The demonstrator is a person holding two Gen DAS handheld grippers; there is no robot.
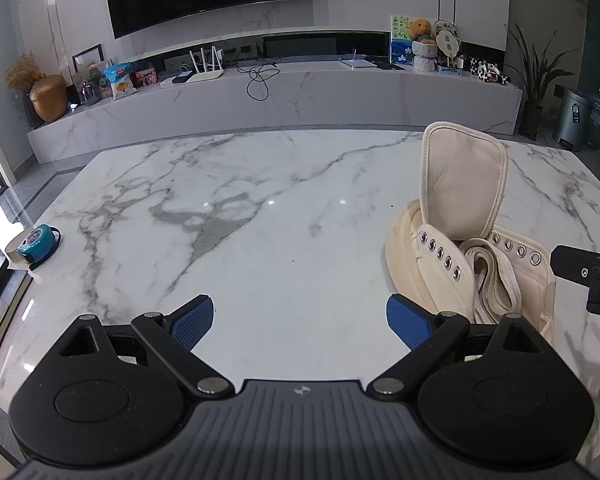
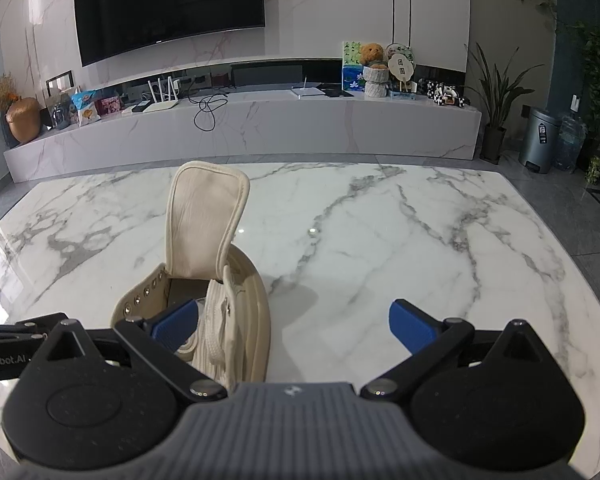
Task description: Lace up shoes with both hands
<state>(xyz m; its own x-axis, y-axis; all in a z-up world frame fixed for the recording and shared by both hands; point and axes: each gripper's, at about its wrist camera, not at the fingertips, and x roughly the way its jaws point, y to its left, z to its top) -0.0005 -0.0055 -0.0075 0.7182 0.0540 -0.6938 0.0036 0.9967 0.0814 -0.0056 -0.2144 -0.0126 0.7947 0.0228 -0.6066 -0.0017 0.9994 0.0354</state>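
Observation:
A cream canvas shoe (image 1: 432,256) lies on the white marble table (image 1: 260,220), tongue (image 1: 464,184) standing up, metal eyelets along both flaps. A flat cream lace (image 1: 496,284) lies bundled inside the opening. My left gripper (image 1: 300,322) is open and empty, just left of the shoe. In the right wrist view the shoe (image 2: 236,312) sits at lower left with its tongue (image 2: 204,224) upright. My right gripper (image 2: 294,326) is open and empty; its left blue pad is over the shoe's opening beside the lace (image 2: 214,332). The right gripper's body shows at the left wrist view's right edge.
A teal tape measure (image 1: 36,242) lies at the table's left edge. Beyond the table stands a low marble TV bench (image 1: 280,96) with a router, cables, snacks and a teddy bear. A bin (image 2: 540,140) and plants stand at far right.

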